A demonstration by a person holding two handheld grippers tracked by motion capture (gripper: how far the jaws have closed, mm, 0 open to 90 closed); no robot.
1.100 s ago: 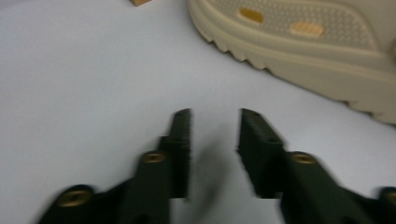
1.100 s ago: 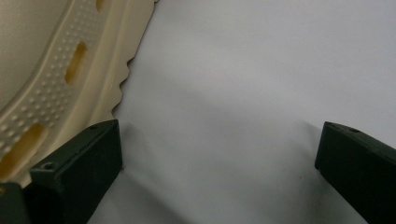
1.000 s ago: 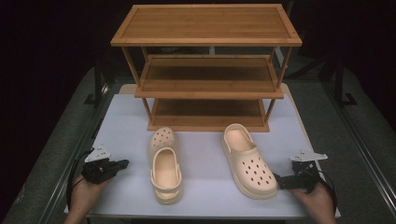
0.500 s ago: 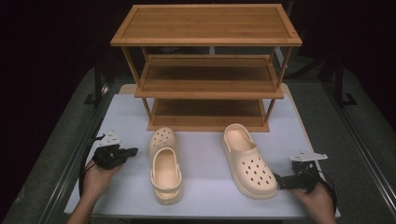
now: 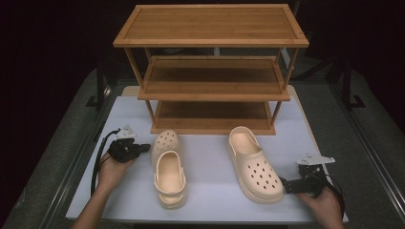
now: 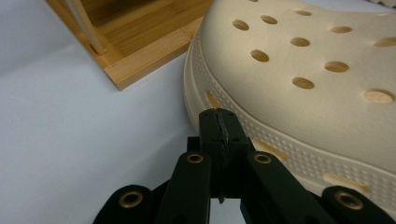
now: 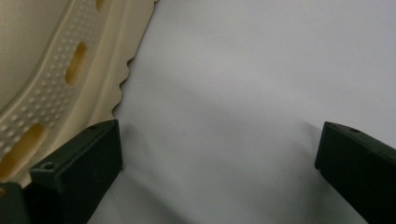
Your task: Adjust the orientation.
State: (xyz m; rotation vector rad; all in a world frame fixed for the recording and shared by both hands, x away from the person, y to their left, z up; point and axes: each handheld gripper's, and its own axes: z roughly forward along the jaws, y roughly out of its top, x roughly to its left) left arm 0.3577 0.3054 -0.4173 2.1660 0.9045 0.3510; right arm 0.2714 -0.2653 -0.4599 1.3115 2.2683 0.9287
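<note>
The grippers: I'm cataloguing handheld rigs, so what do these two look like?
Both are black, with two blocky jaws on linked bars. The left gripper shows brass-coloured rivets at its joints. In the high view, each carries a grey three-cornered plate on top and trails a black cable. The person's forearms are bare, with no sleeves.

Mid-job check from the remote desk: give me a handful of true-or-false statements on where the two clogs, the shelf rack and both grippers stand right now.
1. The left gripper has its jaws shut, right at the side of the left clog. True.
2. The right gripper is clamped on the right clog. False: its jaws stand wide open over bare table, with the clog's edge beside one jaw.
3. Both clogs lie on the table in front of the wooden rack. True.
4. One clog sits on the rack's lowest shelf. False: no shelf carries a clog.
5. The two clogs point the same way. False: they point opposite ways.
</note>
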